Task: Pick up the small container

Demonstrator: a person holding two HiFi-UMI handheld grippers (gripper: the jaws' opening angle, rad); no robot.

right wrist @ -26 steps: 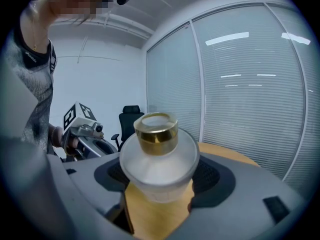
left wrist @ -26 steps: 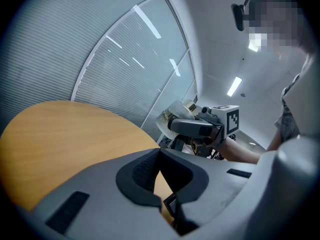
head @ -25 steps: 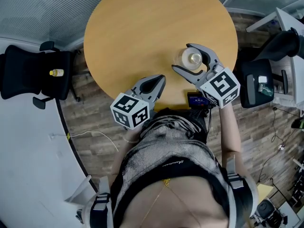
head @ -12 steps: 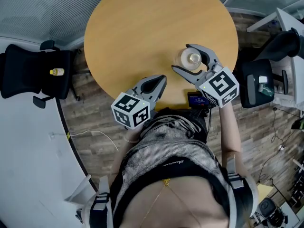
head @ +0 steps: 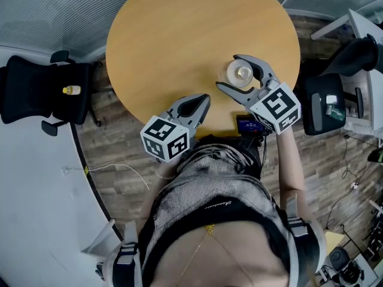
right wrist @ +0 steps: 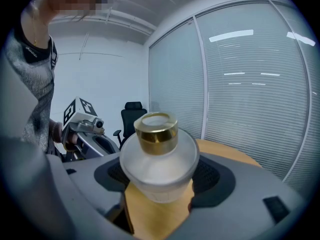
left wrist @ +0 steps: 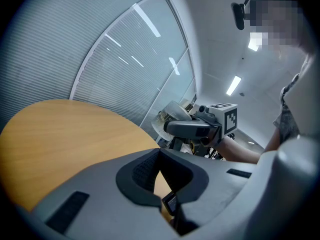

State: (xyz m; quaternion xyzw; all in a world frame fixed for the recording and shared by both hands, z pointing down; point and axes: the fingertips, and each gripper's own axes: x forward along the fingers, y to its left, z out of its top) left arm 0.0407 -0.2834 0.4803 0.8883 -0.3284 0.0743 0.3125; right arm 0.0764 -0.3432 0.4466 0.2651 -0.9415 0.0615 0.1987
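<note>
The small container point(head: 241, 73) is a frosted glass jar with a gold lid point(right wrist: 157, 127). It sits between the two fingers of my right gripper point(head: 229, 72), over the right part of the round wooden table point(head: 179, 34). In the right gripper view both pads press on the jar's sides point(right wrist: 159, 171), and the tabletop shows below it. My left gripper point(head: 202, 99) hovers at the table's near edge with its fingertips together and nothing held. In the left gripper view the container point(left wrist: 172, 113) appears past the jaws, partly hidden by a right gripper finger point(left wrist: 187, 129).
A black office chair point(head: 42, 91) with a small yellow bottle point(head: 71, 91) on its seat stands left of the table. A small black device point(head: 248, 125) lies at the table's near edge. Another chair and a desk point(head: 326, 103) stand at the right.
My right gripper and the container have shifted very slightly away from me. The left gripper has stayed where it was.
</note>
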